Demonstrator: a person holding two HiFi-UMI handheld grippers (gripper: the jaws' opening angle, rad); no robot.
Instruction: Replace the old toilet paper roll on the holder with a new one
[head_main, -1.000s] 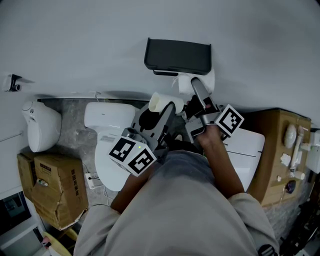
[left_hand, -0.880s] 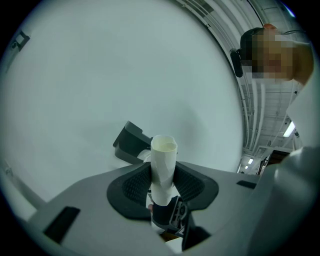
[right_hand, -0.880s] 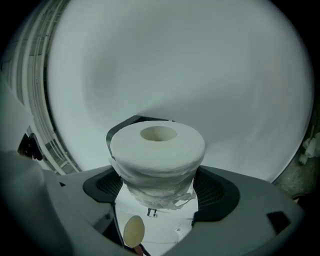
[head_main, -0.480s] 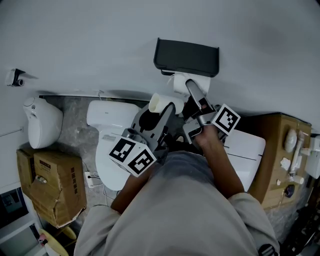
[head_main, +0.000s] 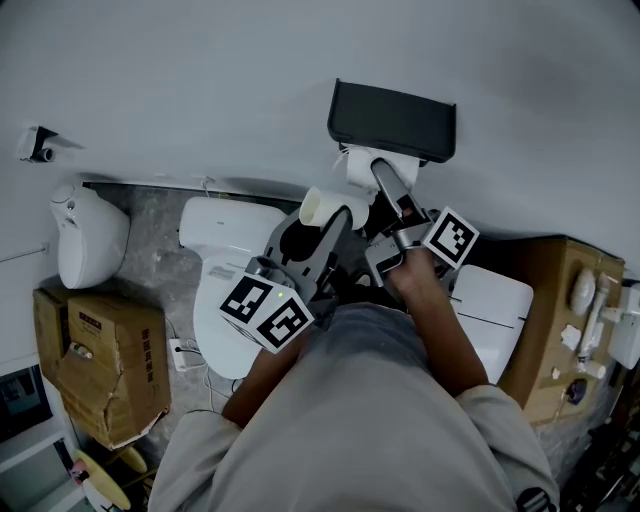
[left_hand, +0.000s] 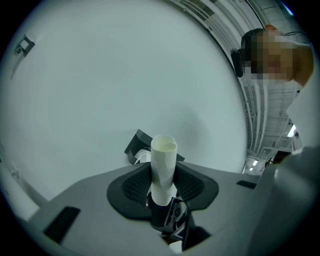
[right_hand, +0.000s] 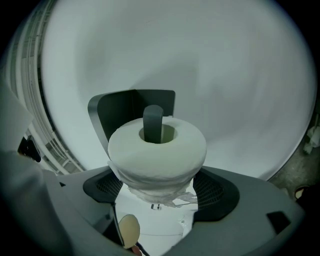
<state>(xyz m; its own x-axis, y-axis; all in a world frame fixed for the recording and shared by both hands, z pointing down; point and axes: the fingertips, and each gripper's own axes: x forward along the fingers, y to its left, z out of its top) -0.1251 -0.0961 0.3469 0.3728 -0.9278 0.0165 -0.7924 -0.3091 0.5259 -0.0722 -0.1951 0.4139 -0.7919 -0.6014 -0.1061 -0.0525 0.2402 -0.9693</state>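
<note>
Judging by how things lie, the swap is past its midpoint. The new roll (right_hand: 157, 150) sits up against the dark wall holder (right_hand: 117, 112), with the holder's peg (right_hand: 153, 122) showing in the roll's core hole; how far the peg has gone in I cannot tell. The roll is plump and white, its lower wraps rumpled, with a ragged loose end hanging. The right gripper (right_hand: 160, 187) has its fingers set wide and pressed on the roll's sides. The old roll is already off: only its bare cardboard tube (left_hand: 163, 165) is left, clamped upright between the partly closed fingers of the left gripper (left_hand: 163, 180), just beside the holder and above the toilet (head_main: 215, 235). What remains is seating the roll, letting go, and discarding the tube.
</note>
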